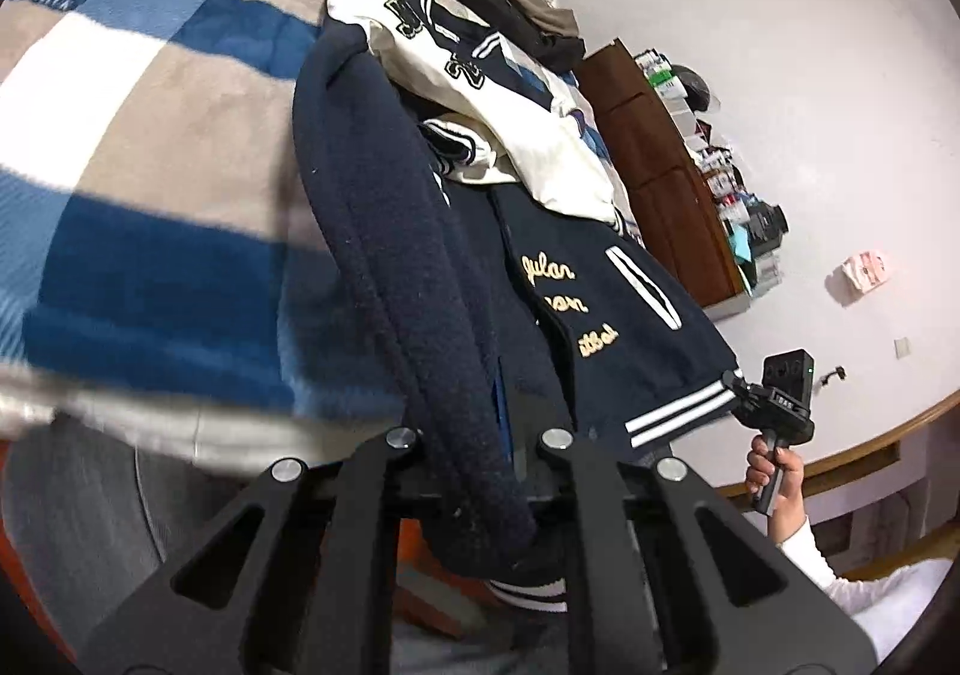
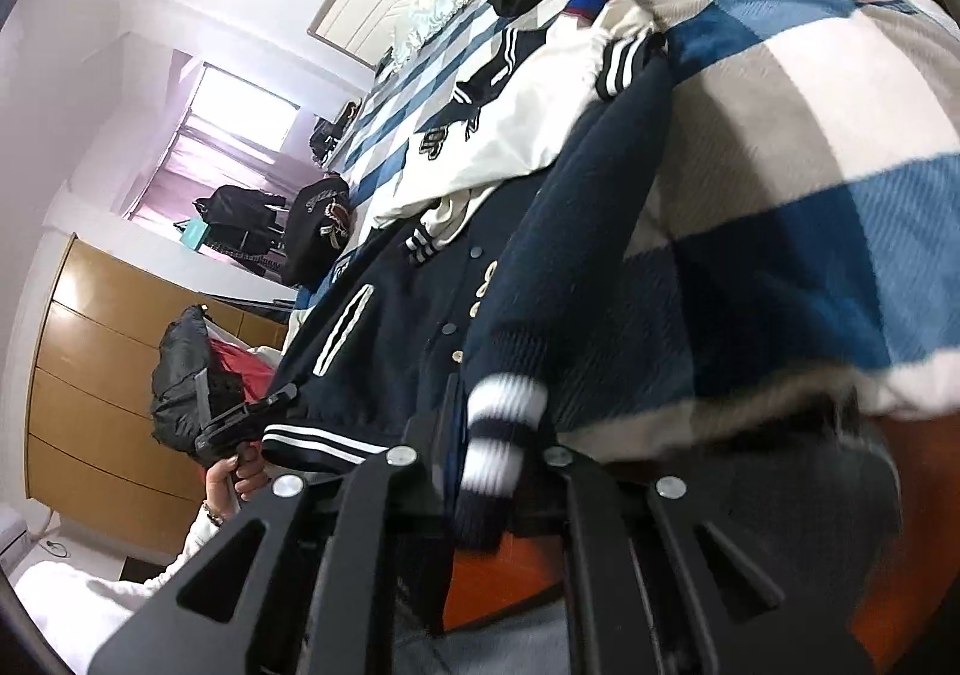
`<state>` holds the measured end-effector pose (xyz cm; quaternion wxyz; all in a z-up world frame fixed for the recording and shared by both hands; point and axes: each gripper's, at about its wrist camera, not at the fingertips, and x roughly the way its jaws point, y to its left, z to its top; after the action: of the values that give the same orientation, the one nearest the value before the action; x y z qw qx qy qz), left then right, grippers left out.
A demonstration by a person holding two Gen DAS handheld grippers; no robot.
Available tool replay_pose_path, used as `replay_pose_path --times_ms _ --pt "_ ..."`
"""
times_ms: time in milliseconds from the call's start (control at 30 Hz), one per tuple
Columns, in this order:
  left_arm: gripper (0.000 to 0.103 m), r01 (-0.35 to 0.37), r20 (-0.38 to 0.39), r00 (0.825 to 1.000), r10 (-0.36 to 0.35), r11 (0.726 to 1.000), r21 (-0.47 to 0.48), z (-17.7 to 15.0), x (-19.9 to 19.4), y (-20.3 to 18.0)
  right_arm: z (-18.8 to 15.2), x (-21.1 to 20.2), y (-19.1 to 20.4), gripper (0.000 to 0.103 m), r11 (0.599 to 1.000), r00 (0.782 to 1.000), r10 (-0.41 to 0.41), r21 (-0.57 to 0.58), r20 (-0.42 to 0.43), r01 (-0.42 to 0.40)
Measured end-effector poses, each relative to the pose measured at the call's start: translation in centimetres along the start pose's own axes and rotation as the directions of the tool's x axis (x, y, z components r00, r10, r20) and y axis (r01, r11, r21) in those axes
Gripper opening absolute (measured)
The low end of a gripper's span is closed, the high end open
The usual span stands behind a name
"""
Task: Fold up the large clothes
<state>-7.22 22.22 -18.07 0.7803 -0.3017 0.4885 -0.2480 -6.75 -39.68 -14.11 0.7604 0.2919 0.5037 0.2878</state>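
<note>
While both views look up the bed, a navy wool varsity jacket with cream embroidered script, white welt pockets and a ribbed, white-striped hem lies spread open. Under the jacket lies a fuzzy fleece blanket checked in blue, white and beige. Beyond the jacket's collar lies a cream and navy varsity jacket with felt letter patches, rumpled, its edge overlapping the navy one.

At one corner of the jacket's striped hem, the black right hand-held gripper is clenched on the ribbed band, its handle in a right hand with a white sleeve. At the opposite hem corner, the left hand-held gripper likewise pinches the band, held by the left hand. A thick, nubby navy sleeve runs between the left gripper's black arms in its own view; in the right wrist view the other sleeve's striped knit cuff, blurred, hangs between that gripper's arms.
</note>
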Motion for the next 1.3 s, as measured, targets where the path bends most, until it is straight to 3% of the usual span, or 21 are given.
replay_pose_path --times_ms 100,233,400,500,600,667,700,767,867,967,1100,1133,1167,1200,1233,1267,1300 --pt "0.009 -0.008 -0.021 1.000 0.008 1.000 0.008 -1.3 0.0 -0.3 -1.6 -0.2 -1.5 0.010 0.999 1.000 -0.013 0.032 -0.018 0.013" --pt "0.008 -0.023 -0.061 0.998 0.023 1.000 0.006 -1.2 2.5 0.3 -1.9 3.9 -6.0 0.009 0.990 0.994 -0.068 0.117 -0.083 0.077" --pt "0.008 -0.053 -0.120 0.991 0.054 0.999 0.013 -0.8 5.1 0.3 -1.6 7.6 -8.8 0.011 0.971 0.978 -0.145 0.169 -0.151 0.170" --pt "0.008 -0.087 -0.152 0.984 0.089 0.996 0.021 -1.1 5.9 0.6 -1.4 8.5 -9.2 0.021 0.957 0.967 -0.196 0.182 -0.164 0.225" --pt "0.013 -0.099 -0.162 0.982 0.097 0.995 -0.001 -1.4 6.2 1.3 -0.7 9.8 -8.7 0.044 0.957 0.960 -0.201 0.170 -0.197 0.235" --pt "0.038 -0.104 -0.172 0.980 0.100 0.994 -0.016 -1.7 6.8 1.8 -0.5 10.6 -7.8 0.070 0.956 0.952 -0.219 0.147 -0.213 0.253" --pt "0.055 -0.112 -0.170 0.980 0.106 0.993 -0.024 -1.8 7.1 2.0 -0.3 11.2 -7.7 0.073 0.956 0.948 -0.228 0.136 -0.222 0.262" --pt "0.059 -0.122 -0.176 0.978 0.115 0.992 -0.027 -2.1 7.6 2.3 0.0 12.3 -7.6 0.075 0.949 0.935 -0.259 0.116 -0.241 0.293" --pt "0.073 -0.153 -0.193 0.970 0.149 0.988 -0.006 -2.2 8.4 2.4 -0.1 13.4 -8.0 0.076 0.945 0.923 -0.273 0.102 -0.271 0.310" --pt "0.082 -0.168 -0.212 0.964 0.163 0.986 -0.009 -2.2 9.3 2.7 -0.5 14.0 -9.2 0.083 0.948 0.930 -0.233 0.146 -0.284 0.282" --pt "0.082 -0.229 -0.238 0.948 0.211 0.972 -0.047 -2.3 10.0 4.1 -0.7 13.9 -10.4 0.082 0.941 0.936 -0.237 0.177 -0.260 0.288" --pt "0.081 -0.237 -0.235 0.947 0.220 0.970 -0.046 -2.4 10.0 4.2 -0.9 13.6 -10.5 0.066 0.936 0.934 -0.263 0.172 -0.240 0.308" --pt "0.067 -0.249 -0.226 0.946 0.234 0.968 -0.038 -2.5 9.8 4.2 -1.1 13.3 -10.5 0.050 0.928 0.928 -0.295 0.163 -0.230 0.335" --pt "0.054 -0.267 -0.212 0.943 0.256 0.963 -0.023 -2.6 9.7 4.3 -1.3 13.1 -10.8 0.045 0.920 0.922 -0.318 0.161 -0.220 0.356" --pt "0.026 -0.284 -0.209 0.939 0.274 0.959 -0.016 -2.7 9.5 4.4 -1.5 12.9 -10.9 0.039 0.920 0.925 -0.318 0.170 -0.208 0.354" --pt "0.018 -0.285 -0.205 0.939 0.275 0.958 -0.022 -2.8 9.4 4.8 -1.6 12.8 -10.9 0.033 0.921 0.927 -0.315 0.171 -0.202 0.350" --pt "0.015 -0.250 -0.201 0.951 0.236 0.967 -0.048 -2.9 9.3 5.2 -1.8 12.6 -11.0 0.030 0.923 0.929 -0.314 0.166 -0.196 0.347"
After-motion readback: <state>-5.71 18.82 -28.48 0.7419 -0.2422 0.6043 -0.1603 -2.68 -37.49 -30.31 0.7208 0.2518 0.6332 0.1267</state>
